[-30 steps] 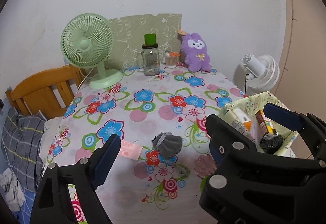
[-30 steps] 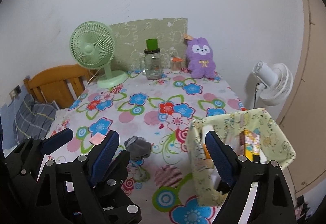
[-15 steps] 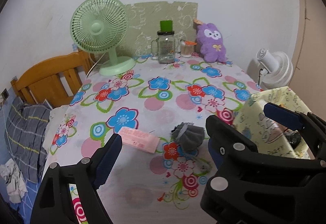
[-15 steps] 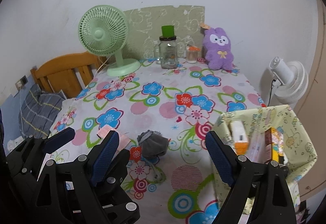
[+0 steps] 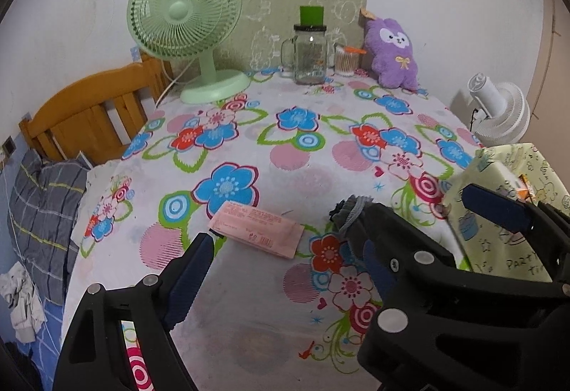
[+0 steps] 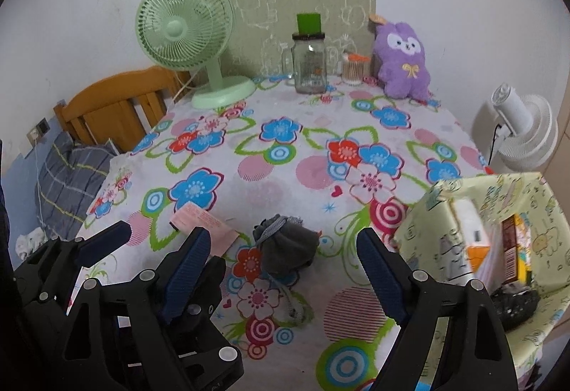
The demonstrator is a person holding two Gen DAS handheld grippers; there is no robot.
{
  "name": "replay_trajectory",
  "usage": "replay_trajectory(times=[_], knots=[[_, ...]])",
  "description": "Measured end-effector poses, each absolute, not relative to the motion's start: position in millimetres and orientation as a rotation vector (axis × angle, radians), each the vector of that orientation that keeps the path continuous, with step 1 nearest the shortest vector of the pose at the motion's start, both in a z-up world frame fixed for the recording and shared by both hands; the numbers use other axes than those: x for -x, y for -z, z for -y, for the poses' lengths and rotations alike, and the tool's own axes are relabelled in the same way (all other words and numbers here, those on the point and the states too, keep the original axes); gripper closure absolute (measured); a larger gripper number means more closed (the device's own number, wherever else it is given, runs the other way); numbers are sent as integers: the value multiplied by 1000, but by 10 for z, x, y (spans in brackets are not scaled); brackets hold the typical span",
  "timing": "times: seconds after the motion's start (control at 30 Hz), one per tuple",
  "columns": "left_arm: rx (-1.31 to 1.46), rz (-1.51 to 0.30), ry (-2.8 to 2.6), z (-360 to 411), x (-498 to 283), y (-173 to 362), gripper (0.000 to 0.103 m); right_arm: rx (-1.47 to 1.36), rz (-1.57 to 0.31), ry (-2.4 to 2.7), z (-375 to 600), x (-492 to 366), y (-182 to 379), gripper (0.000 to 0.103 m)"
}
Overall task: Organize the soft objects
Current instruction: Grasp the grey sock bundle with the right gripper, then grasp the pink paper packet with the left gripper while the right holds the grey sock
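Right wrist view: grey pouch [image 6: 286,248] looks light and squishy, grab its bunched middle; right hand-held gripper [image 6: 281,270] wide open, empty.

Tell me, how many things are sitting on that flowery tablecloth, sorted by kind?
Fans: 1, the green fan
Jars: 2, the glass jar and the small swab jar
Soft things: 2, the purple plush and the grey pouch
Packets: 1, the pink packet
Boxes: 1, the yellow fabric box
Total: 7
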State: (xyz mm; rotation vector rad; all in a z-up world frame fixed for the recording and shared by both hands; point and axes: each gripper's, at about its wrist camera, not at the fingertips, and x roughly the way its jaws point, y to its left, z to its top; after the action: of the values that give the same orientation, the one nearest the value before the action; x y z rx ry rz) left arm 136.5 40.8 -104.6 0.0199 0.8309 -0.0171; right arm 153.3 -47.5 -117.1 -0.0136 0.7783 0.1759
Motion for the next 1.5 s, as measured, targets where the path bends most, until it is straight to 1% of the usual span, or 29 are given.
replay_trajectory(times=[0.13, 0.63, 0.7, 0.8, 0.93, 1.07, 1.5], knots=[[-10, -860, 10, -450, -1426, 1142, 16, 10, -816, -180, 444, -1625, 1281, 20], [15, -955, -1, -539, -1710, 1465, 16, -15, -920, -159, 384, -1961, 1648, 24], [15, -967, -3, -545, -1749, 1503, 16, -17, -930, -159, 377, -2000, 1685, 26], [10, -989, -3, -547, -1807, 1566, 16, -16, -951, -158, 361, -2064, 1744, 33], [12, -1001, -6, -554, -1858, 1615, 16, -7, -970, -157, 353, -2130, 1802, 45], [27, -1017, -17, -583, -1915, 1655, 16, -9, -955, -153, 359, -2157, 1803, 49], [44, -1040, -40, -587, -2163, 1724, 16, -52, -934, -103, 441, -2309, 1781, 50]])
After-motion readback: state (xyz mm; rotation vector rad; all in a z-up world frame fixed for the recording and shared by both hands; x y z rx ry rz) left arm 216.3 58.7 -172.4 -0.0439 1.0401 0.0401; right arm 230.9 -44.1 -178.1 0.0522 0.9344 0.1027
